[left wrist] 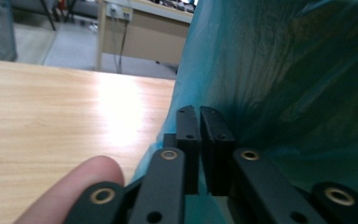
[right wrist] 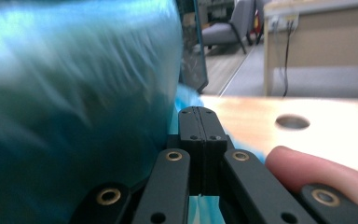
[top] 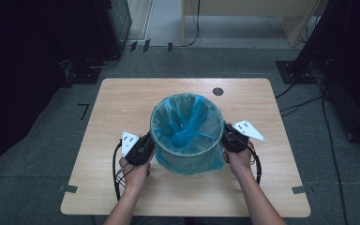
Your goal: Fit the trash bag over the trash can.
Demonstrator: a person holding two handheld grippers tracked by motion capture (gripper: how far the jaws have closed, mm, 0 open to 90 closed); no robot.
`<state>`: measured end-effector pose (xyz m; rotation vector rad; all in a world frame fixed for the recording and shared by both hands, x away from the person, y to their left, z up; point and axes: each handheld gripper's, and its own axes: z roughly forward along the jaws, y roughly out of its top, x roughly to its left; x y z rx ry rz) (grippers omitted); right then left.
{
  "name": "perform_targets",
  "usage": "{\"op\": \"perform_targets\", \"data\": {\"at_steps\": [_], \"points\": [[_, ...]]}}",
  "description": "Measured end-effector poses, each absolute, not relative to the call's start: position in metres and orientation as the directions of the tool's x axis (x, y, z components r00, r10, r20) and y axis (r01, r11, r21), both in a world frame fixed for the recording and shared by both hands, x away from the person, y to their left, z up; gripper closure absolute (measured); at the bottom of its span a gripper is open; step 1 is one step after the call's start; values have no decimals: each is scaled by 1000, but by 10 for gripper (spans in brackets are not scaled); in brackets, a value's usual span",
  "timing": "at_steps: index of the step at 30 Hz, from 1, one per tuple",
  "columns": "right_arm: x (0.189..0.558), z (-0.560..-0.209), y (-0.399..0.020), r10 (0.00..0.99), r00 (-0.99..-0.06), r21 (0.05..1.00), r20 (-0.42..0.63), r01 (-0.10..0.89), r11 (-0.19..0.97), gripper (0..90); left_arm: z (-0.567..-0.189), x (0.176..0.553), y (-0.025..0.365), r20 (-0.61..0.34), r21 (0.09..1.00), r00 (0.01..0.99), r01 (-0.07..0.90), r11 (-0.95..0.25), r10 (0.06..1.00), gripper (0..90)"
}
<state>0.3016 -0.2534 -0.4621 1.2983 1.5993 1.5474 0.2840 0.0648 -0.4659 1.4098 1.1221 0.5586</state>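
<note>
Your bin liner [top: 187, 133] was translucent teal-blue; your table [top: 117, 108] pale wood grain; both grippers' jaws black with brass rivets; floor [top: 37, 136] grey carpet.

The blue bag [right wrist: 74, 107] blurs — the bin beneath is perhaps hidden.

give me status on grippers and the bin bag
Left gripper and right gripper shut at bin sides. Blue bag lines it. Nothing in the way.

Black tongs [left wrist: 200, 112] with brass-ringed pivots, grey 3-cornered plates, trailing black cables.
</note>
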Motion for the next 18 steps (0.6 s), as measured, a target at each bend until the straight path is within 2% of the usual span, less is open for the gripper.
{"op": "perform_targets", "data": {"at_steps": [2,4,7,8,9,11,14,18], "points": [[297,-470,-249,906,-378,961,191,262,-94,900,-469,282,66,-277,938,411,313,151,868,900],[290,-477,-245,896,-390,954,210,284,-100,900,-474,280,68,-300,926,410,340,161,861,900],[279,-483,-239,868,-438,950,232,296,-104,900,-485,274,78,-382,898,406,373,231,830,900],[274,-484,-236,869,-453,957,201,282,-74,900,-486,273,81,-393,894,404,378,240,826,898],[270,-483,-234,873,-457,963,168,267,-45,900,-487,271,84,-401,889,391,384,249,828,854],[264,-479,-233,892,-431,965,136,261,-21,900,-484,270,88,-410,879,348,396,264,843,659],[260,-470,-239,899,-415,970,144,241,-44,900,-478,267,91,-404,888,345,372,272,847,577],[256,-457,-248,890,-442,979,116,202,-27,886,-474,266,98,-379,901,352,353,254,856,455]]}}
